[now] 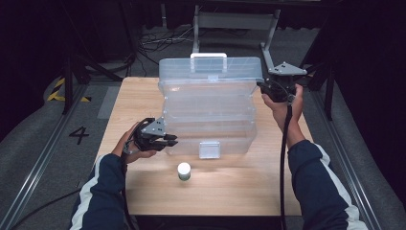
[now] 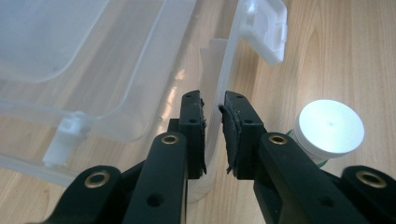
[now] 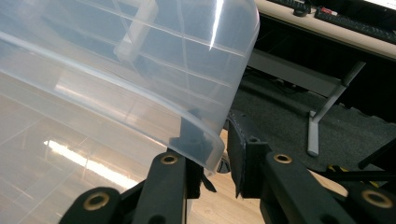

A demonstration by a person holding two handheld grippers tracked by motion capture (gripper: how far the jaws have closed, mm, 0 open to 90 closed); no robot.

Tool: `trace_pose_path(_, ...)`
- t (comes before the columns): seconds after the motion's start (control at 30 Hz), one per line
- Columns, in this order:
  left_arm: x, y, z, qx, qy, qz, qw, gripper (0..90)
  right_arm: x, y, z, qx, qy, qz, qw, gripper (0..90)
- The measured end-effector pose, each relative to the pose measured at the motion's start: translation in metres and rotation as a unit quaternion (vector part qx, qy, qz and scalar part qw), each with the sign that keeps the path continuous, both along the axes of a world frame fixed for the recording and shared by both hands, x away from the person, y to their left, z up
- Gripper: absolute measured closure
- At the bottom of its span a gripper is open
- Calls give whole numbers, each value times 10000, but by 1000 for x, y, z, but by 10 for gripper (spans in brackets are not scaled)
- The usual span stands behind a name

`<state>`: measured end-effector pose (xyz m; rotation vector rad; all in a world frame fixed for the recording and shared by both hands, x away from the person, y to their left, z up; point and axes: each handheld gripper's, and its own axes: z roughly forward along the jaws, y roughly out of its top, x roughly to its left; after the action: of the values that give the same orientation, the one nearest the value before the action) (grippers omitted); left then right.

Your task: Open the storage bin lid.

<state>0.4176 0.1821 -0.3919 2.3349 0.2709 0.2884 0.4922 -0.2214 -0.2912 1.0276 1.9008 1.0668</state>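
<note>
The clear plastic box (image 1: 208, 108) stands mid-table, its translucent walls blurring the interior. The left gripper (image 1: 167, 140) clamps the box's lower left wall; the right gripper (image 1: 264, 86) pinches the raised lid's right corner (image 3: 212, 149). The wooden table (image 1: 230, 191) sits on grey carpet amid dark surroundings. A white-capped jar (image 1: 184, 170) stands just before the box.

I work in a lab rig: black curtains, floor cables (image 1: 158, 40), metal rails (image 1: 36, 167), a wooden table (image 1: 230, 191)
</note>
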Motion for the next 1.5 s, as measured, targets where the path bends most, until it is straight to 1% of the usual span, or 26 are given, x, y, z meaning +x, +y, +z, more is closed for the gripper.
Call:
trace_pose_path(0.1, 0, 0, 0, -12, 14, -31, 10000, 789, 1, 0, 1, 22, 10, 17, 10000, 763)
trace_pose_path(0.17, 1, 1, -1, -59, 38, -62, 10000, 792, 3, 1, 3, 39, 11, 10, 10000, 762)
trace_pose_path(0.23, 3, 2, -1, -69, 105, -107, 9999, 796, 5, 2, 5, 30, 9, -13, 10000, 761)
trace_pose_path(0.27, 3, 3, -1, -87, 89, -99, 9999, 799, 7, 3, 6, 20, 12, -19, 10000, 761)
trace_pose_path(0.37, 5, 4, -1, -138, 148, -154, 9997, 803, 11, 4, 9, 42, 39, -21, 10000, 762)
trace_pose_path(0.4, 5, 4, -2, -178, 145, -151, 9996, 804, 15, 6, 12, 43, 73, -42, 10000, 761)
trace_pose_path(0.47, 5, 4, -2, -177, 143, -167, 9996, 805, 17, 6, 13, 34, 85, -55, 9999, 762)
trace_pose_path(0.53, 5, 4, -2, -185, 145, -175, 9996, 806, 22, 6, 14, 80, 141, -81, 9998, 763)
trace_pose_path(0.6, 6, 4, -2, -195, 146, -197, 9995, 808, 29, 7, 16, 51, 197, -128, 9997, 761)
trace_pose_path(0.7, 6, 5, -2, -211, 143, -201, 9995, 809, 34, 7, 18, 48, 240, -149, 9996, 761)
trace_pose_path(0.77, 6, 5, -3, -274, 165, -198, 9993, 810, 39, 8, 20, 23, 270, -174, 9995, 760)
trace_pose_path(0.93, 6, 6, -3, -291, 163, -205, 9992, 811, 49, 11, 22, -13, 230, -202, 9995, 759)
trace_pose_path(1.0, 6, 6, -4, -299, 133, -197, 9993, 811, 52, 11, 22, -30, 178, -190, 9997, 759)
trace_pose_path(1.13, 5, 6, -4, -303, 115, -171, 9993, 811, 58, 8, 21, 144, 142, -136, 9997, 768)
trace_pose_path(1.17, 5, 6, -4, -297, 112, -167, 9994, 810, 59, 8, 21, 151, 119, -110, 9998, 771)
trace_pose_path(1.2, 5, 6, -3, -270, 87, -173, 9994, 810, 60, 8, 22, 141, 72, -146, 9998, 836)
trace_pose_path(1.23, 5, 6, -3, -264, 93, -157, 9995, 810, 61, 9, 22, -69, 14, -184, 9998, 845)
trace_pose_path(1.27, 5, 7, -4, -292, 108, -154, 9994, 807, 62, 8, 21, 54, -16, -70, 10000, 845)
trace_pose_path(1.3, 5, 7, -4, -317, 134, -140, 9993, 807, 64, 7, 20, 141, -19, -31, 9999, 848)
trace_pose_path(1.4, 5, 8, -4, -326, 150, -160, 9992, 807, 68, 7, 18, 198, -42, -62, 9998, 850)
trace_pose_path(1.43, 6, 8, -5, -401, 172, -165, 9989, 807, 70, 6, 18, 237, -51, -60, 9997, 851)
trace_pose_path(1.5, 6, 9, -5, -413, 166, -172, 9989, 808, 73, 7, 17, 258, -76, -58, 9996, 851)
